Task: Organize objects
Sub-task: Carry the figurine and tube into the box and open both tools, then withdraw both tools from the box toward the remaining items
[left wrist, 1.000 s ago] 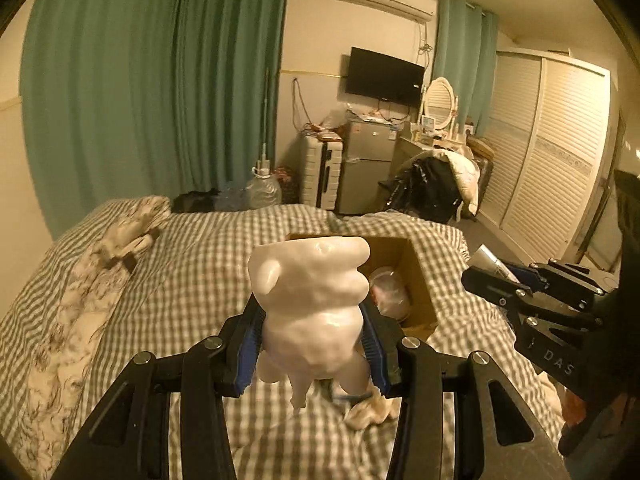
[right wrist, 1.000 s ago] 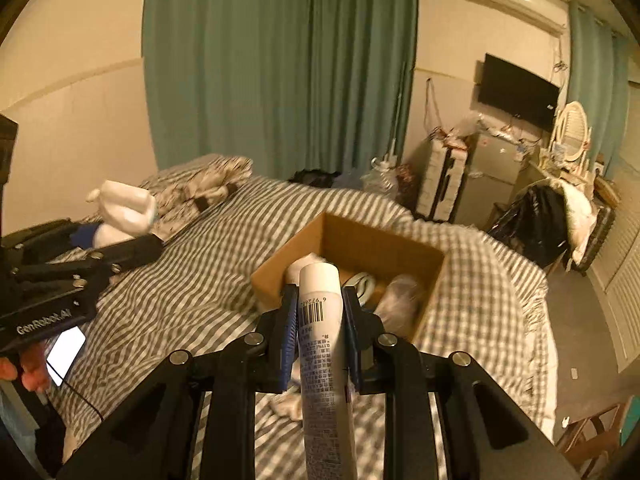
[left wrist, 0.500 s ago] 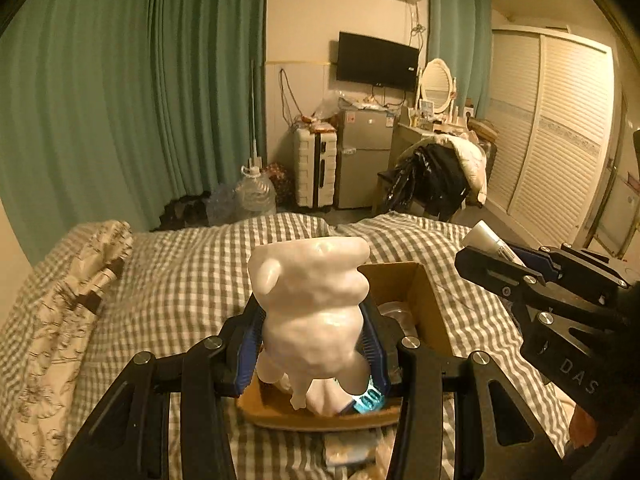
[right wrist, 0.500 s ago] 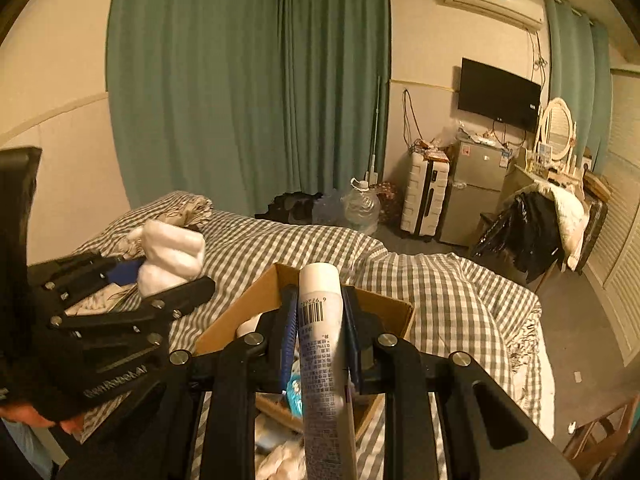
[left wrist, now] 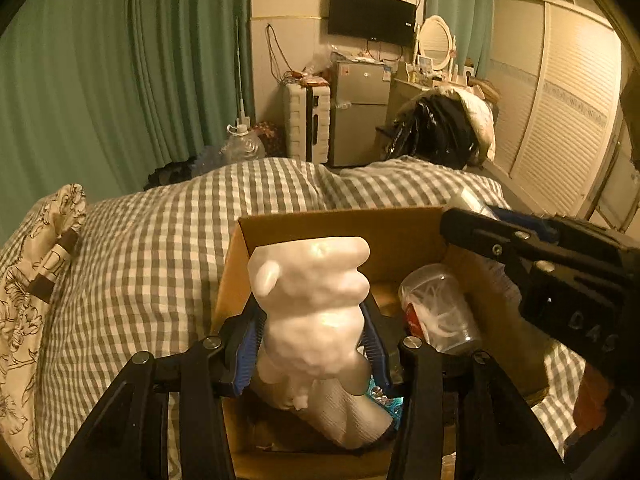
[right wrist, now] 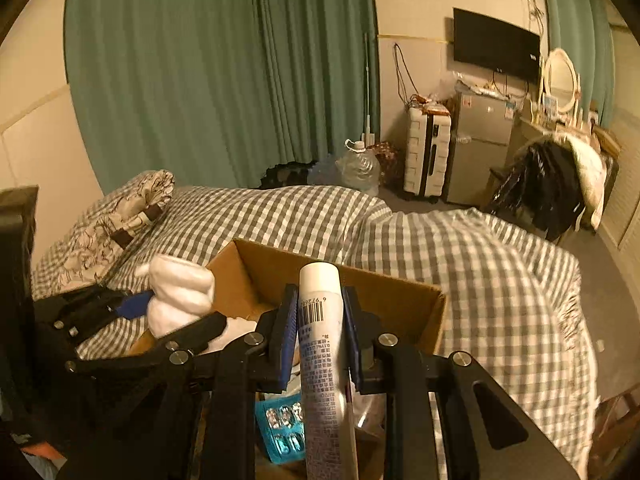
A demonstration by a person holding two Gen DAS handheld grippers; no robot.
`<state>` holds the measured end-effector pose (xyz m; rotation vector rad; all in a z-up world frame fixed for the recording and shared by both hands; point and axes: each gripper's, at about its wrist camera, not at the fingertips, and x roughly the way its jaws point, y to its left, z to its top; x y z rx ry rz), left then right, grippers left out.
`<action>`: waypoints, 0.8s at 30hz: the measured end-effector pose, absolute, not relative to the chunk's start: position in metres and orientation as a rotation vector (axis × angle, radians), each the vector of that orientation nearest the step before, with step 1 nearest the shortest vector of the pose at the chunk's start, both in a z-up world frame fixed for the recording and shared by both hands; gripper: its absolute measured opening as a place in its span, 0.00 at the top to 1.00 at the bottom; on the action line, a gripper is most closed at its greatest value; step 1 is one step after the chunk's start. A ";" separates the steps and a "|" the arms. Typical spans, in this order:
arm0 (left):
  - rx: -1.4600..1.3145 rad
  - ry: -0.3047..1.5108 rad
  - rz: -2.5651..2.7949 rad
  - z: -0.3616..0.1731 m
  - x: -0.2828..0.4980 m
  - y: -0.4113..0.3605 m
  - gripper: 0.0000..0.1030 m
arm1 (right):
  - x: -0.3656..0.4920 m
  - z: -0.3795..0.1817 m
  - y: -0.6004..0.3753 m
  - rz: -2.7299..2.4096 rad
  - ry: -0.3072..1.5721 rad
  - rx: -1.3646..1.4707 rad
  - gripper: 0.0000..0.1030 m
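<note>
My left gripper (left wrist: 312,340) is shut on a lumpy white figurine (left wrist: 312,304) and holds it over the open cardboard box (left wrist: 344,228) on the checked bed. My right gripper (right wrist: 320,320) is shut on a white tube with a barcode (right wrist: 320,320), also held over the box (right wrist: 400,292). The figurine shows at the left in the right wrist view (right wrist: 180,296). The right gripper shows at the right in the left wrist view (left wrist: 472,224). In the box lie a clear plastic cup (left wrist: 436,304), a white cloth item (left wrist: 344,412) and a blue blister pack (right wrist: 280,432).
The box sits on a grey checked bed cover (left wrist: 152,248). A patterned pillow (left wrist: 36,280) lies at the left. Beyond the bed stand green curtains (left wrist: 140,72), a water jug (left wrist: 242,146), a white suitcase (left wrist: 306,120), a small fridge (left wrist: 358,108) and a wardrobe (left wrist: 560,112).
Both grippers have moved forward over the bed and now sit over the box, each still holding its object. The box fills the lower part of both views.
</note>
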<state>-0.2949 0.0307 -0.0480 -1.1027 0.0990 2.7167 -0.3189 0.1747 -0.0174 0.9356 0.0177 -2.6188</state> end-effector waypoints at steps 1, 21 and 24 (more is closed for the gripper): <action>-1.107 0.099 2.714 -0.049 -0.294 0.031 0.44 | -0.319 -0.018 0.177 -2.623 0.008 0.937 0.67; -0.846 0.079 2.927 0.057 -0.162 -0.009 0.00 | -0.176 0.107 0.201 -2.814 0.123 0.737 0.17; -0.824 0.105 2.953 0.059 -0.139 -0.013 0.00 | -0.153 0.106 0.204 -2.832 0.126 0.744 0.09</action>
